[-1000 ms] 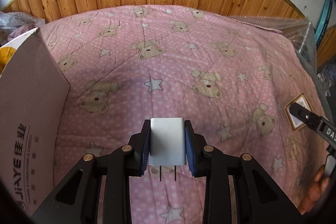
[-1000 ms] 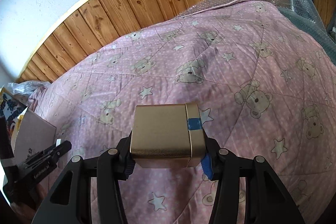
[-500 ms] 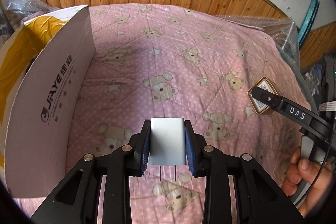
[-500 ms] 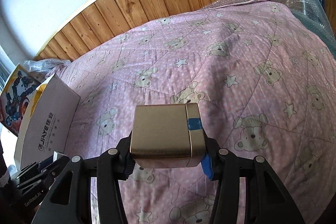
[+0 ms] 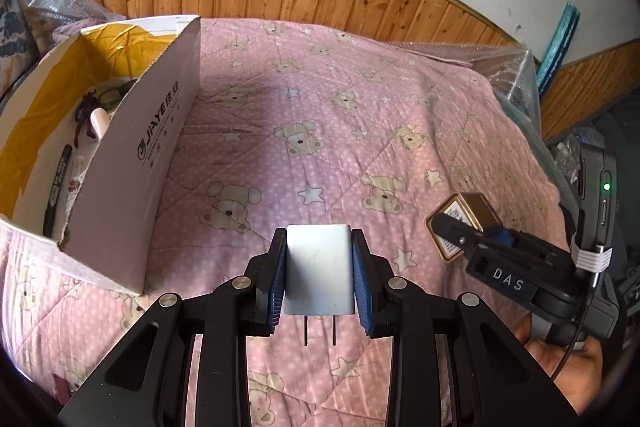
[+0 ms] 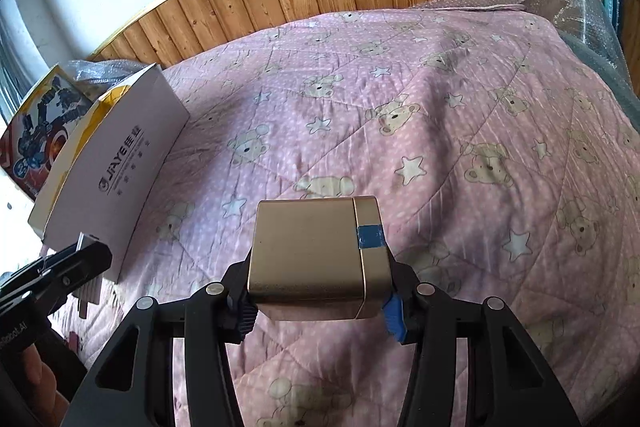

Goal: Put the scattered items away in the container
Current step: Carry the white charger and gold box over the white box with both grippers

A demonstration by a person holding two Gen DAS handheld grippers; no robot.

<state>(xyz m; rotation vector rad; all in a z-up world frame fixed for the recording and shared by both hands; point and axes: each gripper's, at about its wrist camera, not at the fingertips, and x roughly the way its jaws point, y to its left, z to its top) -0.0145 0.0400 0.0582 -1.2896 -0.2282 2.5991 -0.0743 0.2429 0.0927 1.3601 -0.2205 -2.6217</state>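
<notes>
Pink bear-and-star quilt
White charger, gold box with blue tape, white carton lined yellow.

2 wrist views angled down — sharing quilt, box.

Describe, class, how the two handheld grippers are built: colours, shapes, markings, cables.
Both are black, with angular open-framed arms, silver rivets and ribbed blue pads. The right gripper carries white "DAS" lettering, a thin black cable, white banding and a green light. The left gripper shows no lettering here.
</notes>
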